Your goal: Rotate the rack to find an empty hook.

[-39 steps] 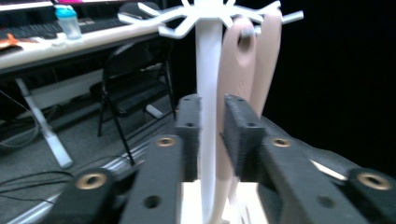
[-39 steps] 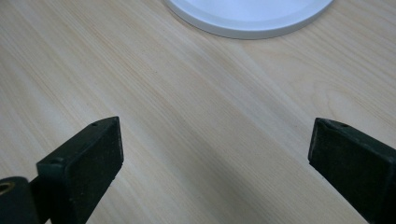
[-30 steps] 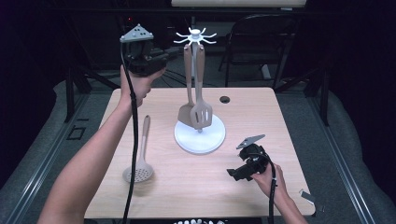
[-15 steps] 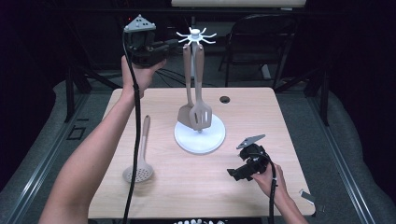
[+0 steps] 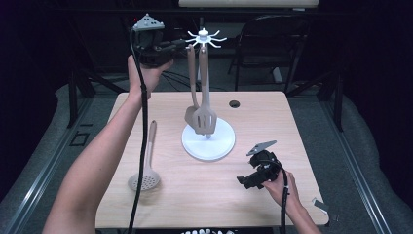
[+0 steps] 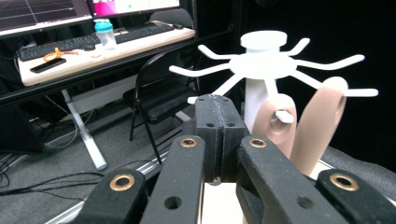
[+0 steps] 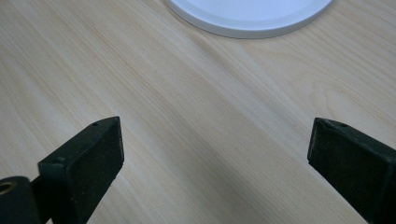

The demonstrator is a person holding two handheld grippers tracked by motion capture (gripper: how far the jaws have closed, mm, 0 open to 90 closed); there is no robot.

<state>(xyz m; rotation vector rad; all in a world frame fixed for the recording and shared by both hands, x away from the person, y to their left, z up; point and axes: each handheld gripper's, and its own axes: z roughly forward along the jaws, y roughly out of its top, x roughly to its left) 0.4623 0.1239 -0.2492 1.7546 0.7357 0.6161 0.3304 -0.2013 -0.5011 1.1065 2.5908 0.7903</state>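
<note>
Rack: white hook rack [image 5: 203, 37] stands on a round base [image 5: 208, 144] mid-table; two utensils hang from its hooks, a spatula [image 5: 204, 119] in front and a second tool [image 5: 191, 116] behind.
Left gripper [image 5: 181, 45]: raised at hook height, just left of the rack top, jaws shut on nothing.
Left gripper view: closed jaws [image 6: 215, 116] point at the hook ring [image 6: 264, 63]; two handle tops [image 6: 275, 122] hang just right of them.
Skimmer [image 5: 145, 171]: lies flat on the table [image 5: 292, 126] left of the base, long axis running near-to-far, handle end away from the person, perforated head nearest.
Right gripper [image 5: 246, 180]: rests low on the table right of the base, jaws wide apart, empty.
Key relation: skimmer lies well below and near-side of the left gripper, on the left arm's side; the right gripper is across the base from it.
Judgement: left hand is the better placed to fetch it.
</note>
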